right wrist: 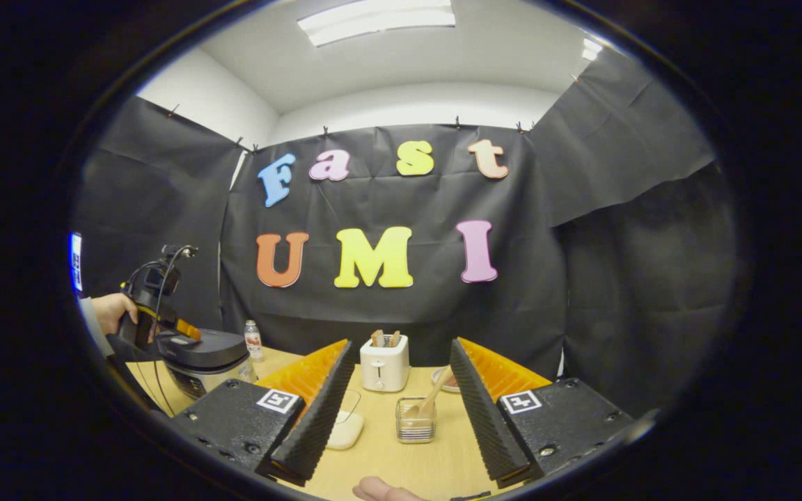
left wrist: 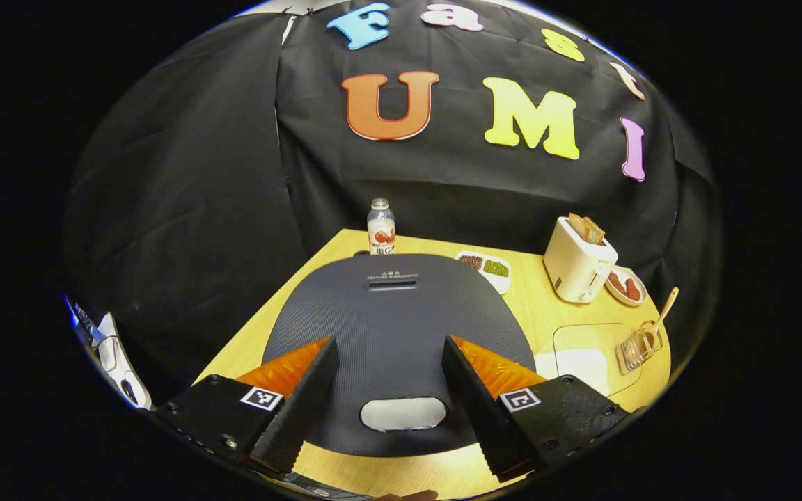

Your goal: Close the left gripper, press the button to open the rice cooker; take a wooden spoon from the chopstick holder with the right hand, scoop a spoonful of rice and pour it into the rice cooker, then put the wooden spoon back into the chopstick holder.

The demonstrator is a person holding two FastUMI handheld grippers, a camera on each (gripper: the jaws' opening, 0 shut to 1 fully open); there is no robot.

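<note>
The rice cooker (left wrist: 394, 313) has a dark grey, closed lid with a pale oval button (left wrist: 403, 414) at its near edge. My left gripper (left wrist: 387, 342) hovers open over the lid, one finger on each side of the button. The clear chopstick holder (left wrist: 640, 346) with the wooden spoon (left wrist: 665, 309) stands at the right, next to a clear box of white rice (left wrist: 582, 358). My right gripper (right wrist: 401, 346) is open and holds nothing, short of the holder (right wrist: 415, 419) and spoon (right wrist: 436, 393). The rice box (right wrist: 345, 421) lies left of the holder, and the cooker (right wrist: 206, 358) stands farther left.
A white toaster (left wrist: 578, 261) with bread, a small plate of red food (left wrist: 627, 285), a two-part dish (left wrist: 488, 266) and a bottle (left wrist: 381, 227) stand along the back of the wooden table (left wrist: 540, 313). A hand (right wrist: 112, 309) holds the left gripper above the cooker.
</note>
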